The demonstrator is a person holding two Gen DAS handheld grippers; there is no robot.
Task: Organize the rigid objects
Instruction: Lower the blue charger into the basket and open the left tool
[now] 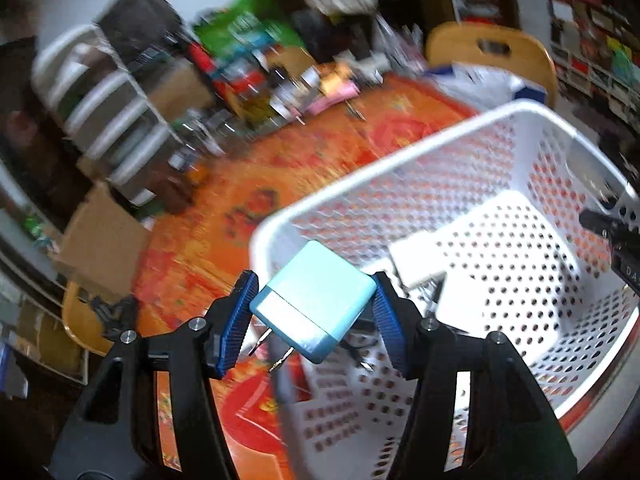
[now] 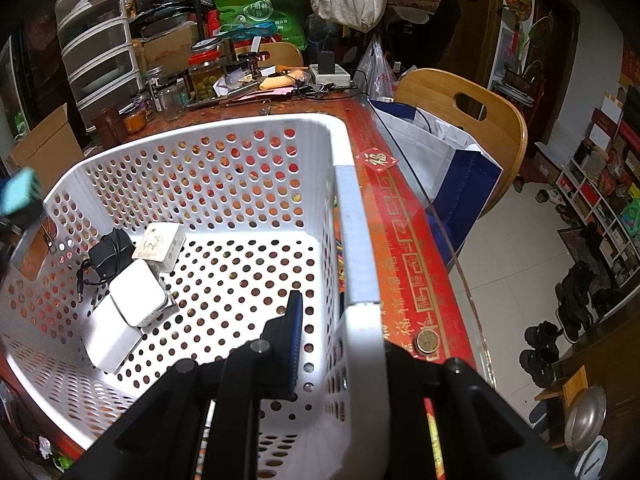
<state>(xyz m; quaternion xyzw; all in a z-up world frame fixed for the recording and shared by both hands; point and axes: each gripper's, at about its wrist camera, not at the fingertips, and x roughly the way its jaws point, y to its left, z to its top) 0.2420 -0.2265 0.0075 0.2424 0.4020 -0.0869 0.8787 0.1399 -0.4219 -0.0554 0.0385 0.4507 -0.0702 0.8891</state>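
- Carrying a pale-blue charger (image 1: 316,300) by its two sides, the left gripper (image 1: 314,312) is clenched on it just above the near corner of the white basket (image 1: 400,160); its two prongs point down and toward the camera (the same charger shows as a blurred blue block at the far left edge of the right wrist view).
- Straddling the basket's side wall, the right gripper (image 2: 340,344) has one finger inside and one outside; it looks clamped on the rim to steady the basket, though actual contact of the pads cannot be told.
- Lying together in one corner of the basket floor: three white chargers (image 2: 138,298) touching one another, one of them marked by hand; one black adapter (image 2: 110,254) with its cord, just beside them.
- Count: four items already binned; one in transit.
- Progress, as a judgement: well under way; the blue charger is not yet released into the basket.
- Remaining: unclear; the cluttered far end of the table (image 2: 404,216) holds jars and small objects (whether any belong to the task cannot be told).
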